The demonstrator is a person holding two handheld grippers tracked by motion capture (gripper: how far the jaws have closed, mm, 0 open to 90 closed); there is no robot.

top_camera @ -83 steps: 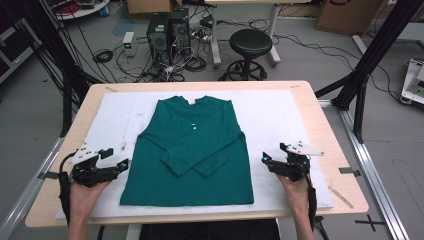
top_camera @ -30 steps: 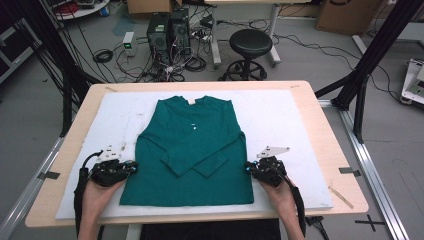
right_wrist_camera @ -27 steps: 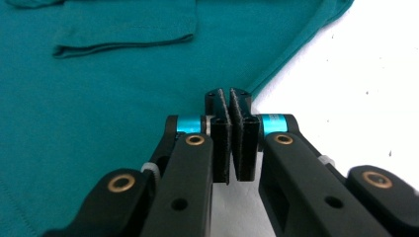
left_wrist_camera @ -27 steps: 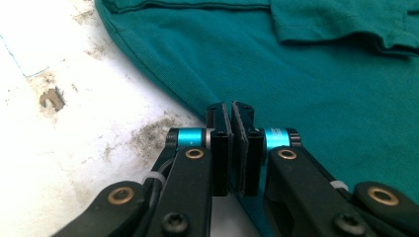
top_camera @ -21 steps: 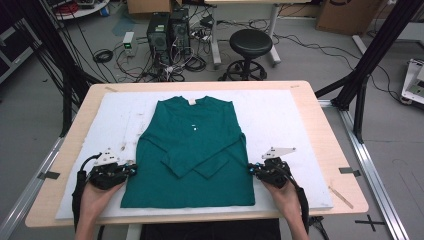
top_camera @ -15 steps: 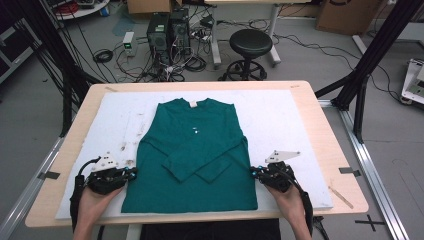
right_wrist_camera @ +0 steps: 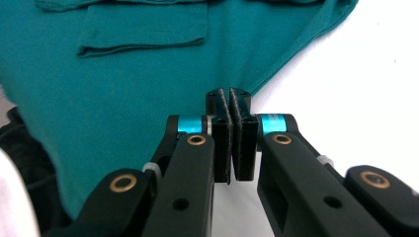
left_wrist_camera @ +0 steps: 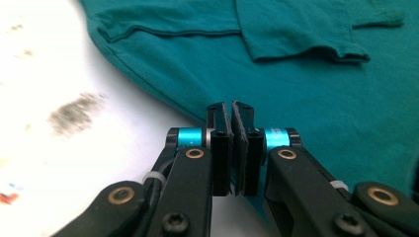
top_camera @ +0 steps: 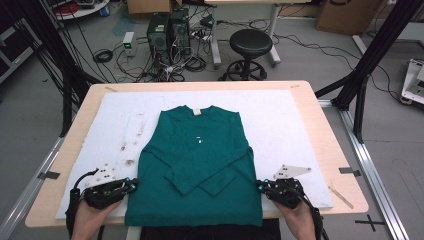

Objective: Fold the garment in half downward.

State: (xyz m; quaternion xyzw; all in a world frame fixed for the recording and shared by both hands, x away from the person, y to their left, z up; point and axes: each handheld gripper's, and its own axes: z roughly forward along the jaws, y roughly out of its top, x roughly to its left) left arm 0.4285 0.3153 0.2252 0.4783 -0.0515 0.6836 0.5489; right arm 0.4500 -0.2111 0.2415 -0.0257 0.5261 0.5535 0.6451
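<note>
A green long-sleeved shirt [top_camera: 200,160] lies front up on the white mat [top_camera: 285,115], its sleeves folded across the body and its hem at the table's near edge. My left gripper [top_camera: 134,184] sits at the shirt's lower left side edge. In the left gripper view the left gripper [left_wrist_camera: 231,106] has its pads pressed together at the edge of the shirt [left_wrist_camera: 321,98]. My right gripper [top_camera: 260,186] sits at the lower right side edge. The right gripper [right_wrist_camera: 230,94] is likewise shut where the shirt [right_wrist_camera: 123,89] puckers towards its tips.
The mat covers most of the wooden table [top_camera: 327,135], with bare mat on both sides of the shirt. Grey smudges [top_camera: 131,147] mark the mat at the left. Beyond the far edge stand a black stool [top_camera: 250,42] and computer towers [top_camera: 167,27] among cables.
Both hands came in from the mat's sides to the shirt's lower edges, then drew back towards the near edge. The shirt slid a little towards the person with them.
</note>
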